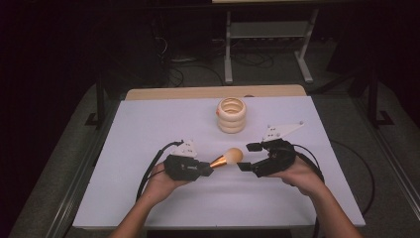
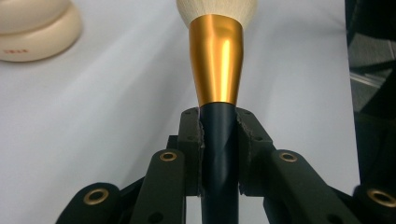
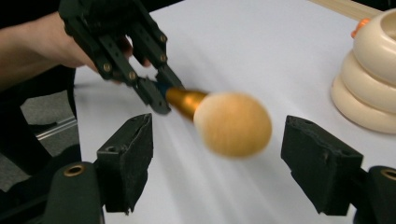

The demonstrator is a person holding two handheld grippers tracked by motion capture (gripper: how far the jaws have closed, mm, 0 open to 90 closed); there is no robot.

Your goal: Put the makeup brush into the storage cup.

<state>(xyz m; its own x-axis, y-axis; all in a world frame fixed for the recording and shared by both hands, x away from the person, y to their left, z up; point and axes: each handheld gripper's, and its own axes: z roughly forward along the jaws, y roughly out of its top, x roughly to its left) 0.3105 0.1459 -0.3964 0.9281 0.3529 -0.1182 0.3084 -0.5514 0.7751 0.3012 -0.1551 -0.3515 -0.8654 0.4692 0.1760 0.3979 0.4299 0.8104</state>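
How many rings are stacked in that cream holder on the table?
3 rings show in the cream holder, stacked one on another at the table's far middle, beyond the brush; the right gripper view shows the same.

Only the ringed holder [image 1: 231,115] at twelve o'clock blocked passage; bare table [image 1: 148,124] lay open elsewhere.

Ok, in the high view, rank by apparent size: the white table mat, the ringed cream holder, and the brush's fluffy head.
1. White table mat, by far the largest.
2. Ringed cream holder.
3. Brush head, smallest; it sits nearer the camera than the holder and looks smaller anyway, so the order is safe.
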